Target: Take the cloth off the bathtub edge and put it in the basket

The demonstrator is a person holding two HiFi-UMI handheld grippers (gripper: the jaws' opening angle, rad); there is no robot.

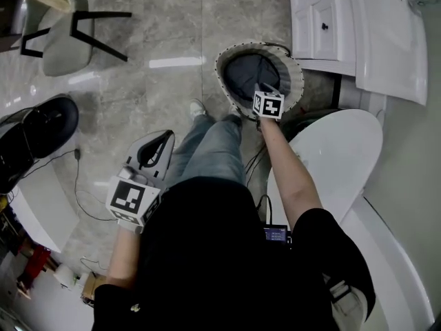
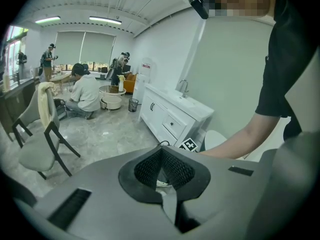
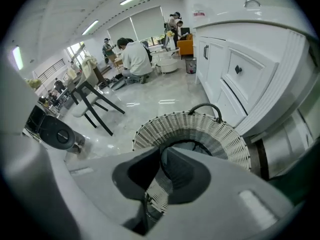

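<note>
The round wicker basket (image 1: pixel 224 57) stands on the floor between the white bathtub (image 1: pixel 344 150) and the vanity cabinet. A dark grey cloth (image 1: pixel 249 71) lies inside it. My right gripper (image 1: pixel 265 88) hangs over the basket's near side, its jaws together with nothing between them. In the right gripper view the basket's woven wall (image 3: pixel 200 129) fills the space just beyond the right gripper (image 3: pixel 162 154). My left gripper (image 1: pixel 167 135) is held low at my left side over the floor, shut and empty; from the left gripper (image 2: pixel 161 151) I look toward the vanity.
A white vanity cabinet (image 1: pixel 320 19) with a sink stands behind the basket. A chair (image 1: pixel 65 26) is at the far left, a black round device (image 1: pixel 41 126) lies on the floor with cables (image 1: pixel 76 178). People (image 2: pixel 82 91) sit far off.
</note>
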